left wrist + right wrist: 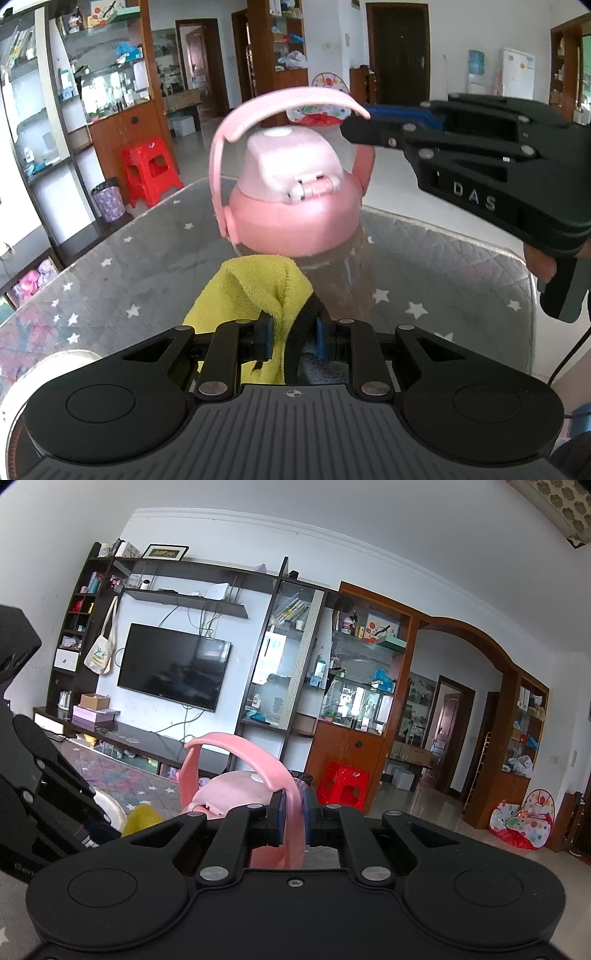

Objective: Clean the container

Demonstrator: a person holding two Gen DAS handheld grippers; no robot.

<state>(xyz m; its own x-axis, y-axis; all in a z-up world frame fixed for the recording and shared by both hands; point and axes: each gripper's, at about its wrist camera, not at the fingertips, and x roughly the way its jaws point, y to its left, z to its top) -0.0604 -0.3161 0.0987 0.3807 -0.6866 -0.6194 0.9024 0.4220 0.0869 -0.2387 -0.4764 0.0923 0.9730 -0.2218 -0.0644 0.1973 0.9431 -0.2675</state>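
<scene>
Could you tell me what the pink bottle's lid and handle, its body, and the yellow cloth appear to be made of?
Lid and handle: likely matte plastic, with moulded hinge. Bottle body: clear, probably plastic or glass; starred table cover shows through. Yellow cloth: looped terry or microfibre, soft folds.

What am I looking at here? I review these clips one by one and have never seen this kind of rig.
No robot: a person holds a two-finger gripper in each hand, each with a fisheye camera looking along its fingers. In the left camera's picture, the left gripper pinches a yellow cloth against a pink-lidded bottle standing on a grey star-patterned table cover. The black tool entering at right is the right gripper. In its own camera's picture, the right gripper is clamped on the bottle's pink handle, steadying it.
</scene>
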